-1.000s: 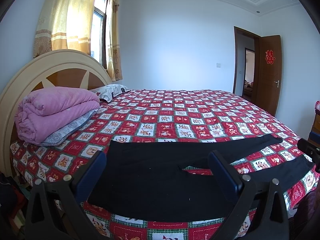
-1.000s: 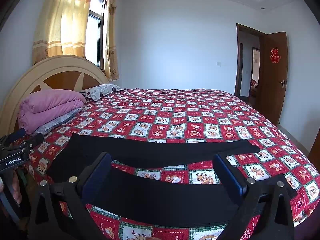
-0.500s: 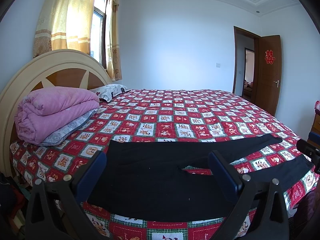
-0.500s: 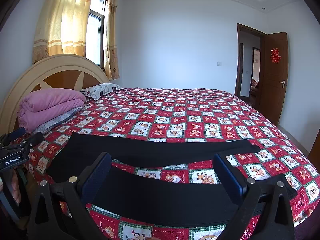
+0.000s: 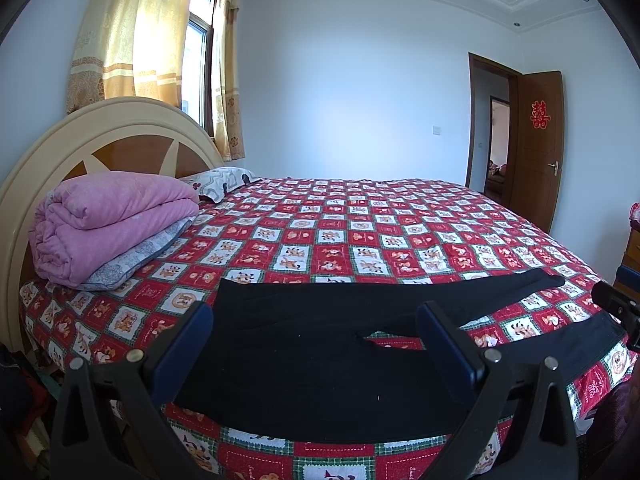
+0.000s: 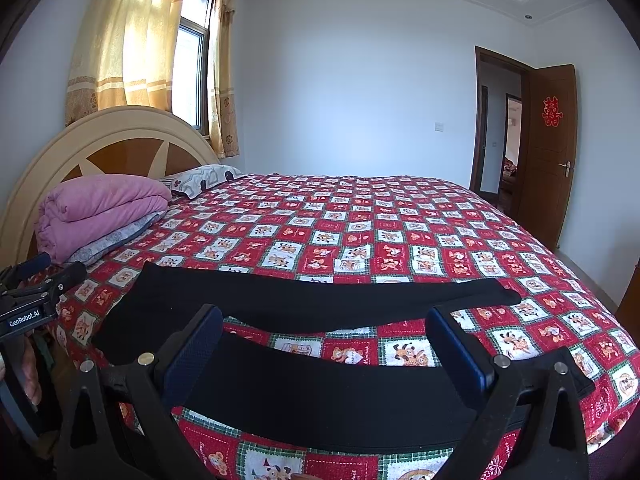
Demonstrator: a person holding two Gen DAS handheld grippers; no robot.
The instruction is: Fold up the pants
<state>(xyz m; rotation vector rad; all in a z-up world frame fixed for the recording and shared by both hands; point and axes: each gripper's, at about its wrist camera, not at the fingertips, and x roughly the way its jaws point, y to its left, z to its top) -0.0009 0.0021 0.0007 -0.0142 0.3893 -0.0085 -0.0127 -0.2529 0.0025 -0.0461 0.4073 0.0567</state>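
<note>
Two black plastic grippers with dark blue finger pads are mine, one in each hand, and both hang over the near edge of the bed. My left gripper (image 5: 314, 350) fills the bottom of its own view, its fingers wide apart with nothing between them. My right gripper (image 6: 326, 354) sits likewise at the bottom of its view, fingers spread and empty. The tip of my left gripper also shows at the left edge of the right wrist view, carrying a white-lettered label, with part of my hand (image 6: 30, 372) below it.

The pair of black soft-fabric pants (image 5: 304, 344) lies flat on the red, white and green checked cartoon-print bedspread (image 5: 360, 236), across the lower middle of both frames. In the left wrist view the waist end is at lower left, beneath my left gripper, and the two legs run out toward the right edge of the frame, split apart in a narrow V. In the right wrist view the far leg stretches across the middle and the near leg passes under my right gripper's fingers, a strip of bedspread showing between them.

At centre left a rolled pink quilt (image 5: 108, 220) rests on a grey patterned pillow, against the cream and brown arched wooden headboard (image 5: 120, 140). A brown wooden door (image 5: 538, 140) stands open at upper right.
</note>
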